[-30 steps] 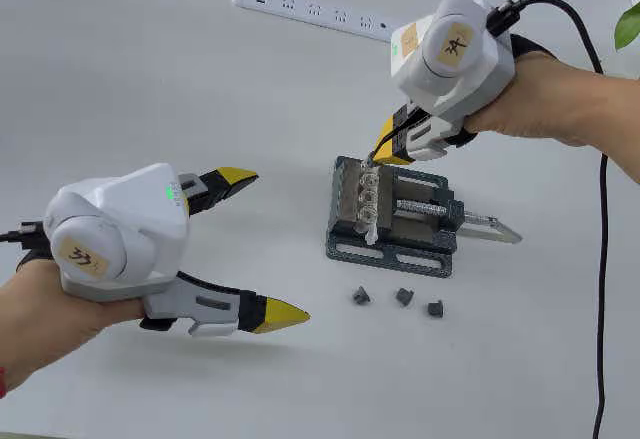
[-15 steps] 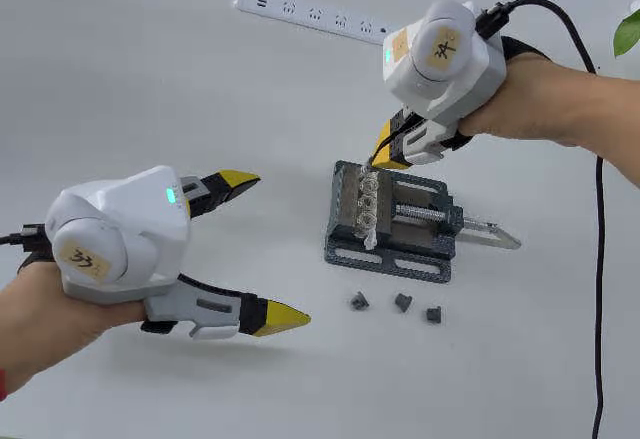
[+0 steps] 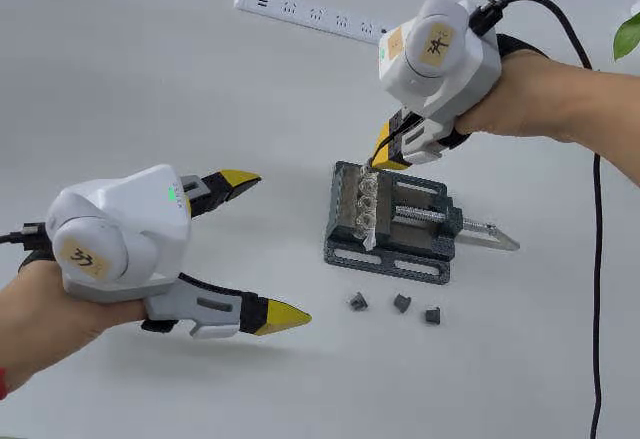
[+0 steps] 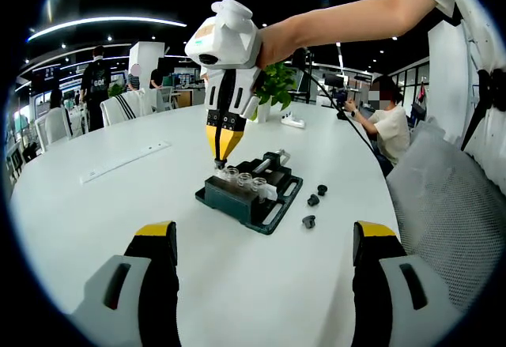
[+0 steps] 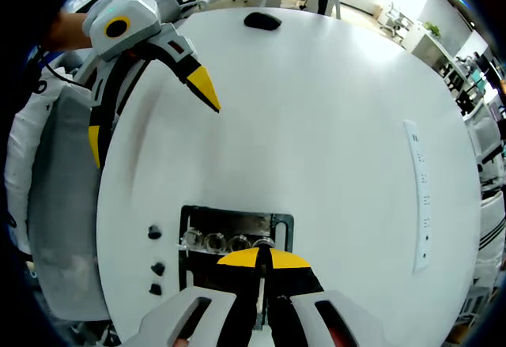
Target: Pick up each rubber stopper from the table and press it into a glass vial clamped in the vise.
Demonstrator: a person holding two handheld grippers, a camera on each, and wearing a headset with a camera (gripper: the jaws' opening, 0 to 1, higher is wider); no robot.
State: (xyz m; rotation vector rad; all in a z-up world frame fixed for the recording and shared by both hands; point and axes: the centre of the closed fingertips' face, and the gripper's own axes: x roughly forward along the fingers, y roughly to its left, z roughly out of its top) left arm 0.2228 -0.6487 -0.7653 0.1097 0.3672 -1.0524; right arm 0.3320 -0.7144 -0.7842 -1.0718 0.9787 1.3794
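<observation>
Jaws of your left gripper [image 3: 265, 246] stand wide apart, empty, left of the vise [image 3: 385, 259]. Three rubber stoppers [image 3: 401, 303] lie on the desk [image 3: 150, 79] just on the vise's near side. Glass vials [image 3: 366, 199] sit clamped in it; your right gripper [image 3: 383, 154], tips together, hovers at the farthest vial. Beyond the vise lies a power strip [image 3: 310, 12].

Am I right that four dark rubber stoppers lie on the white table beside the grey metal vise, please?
Not quite: three dark rubber stoppers, not four, lie on the white table beside the grey metal vise. The head view shows them in a short row.
</observation>
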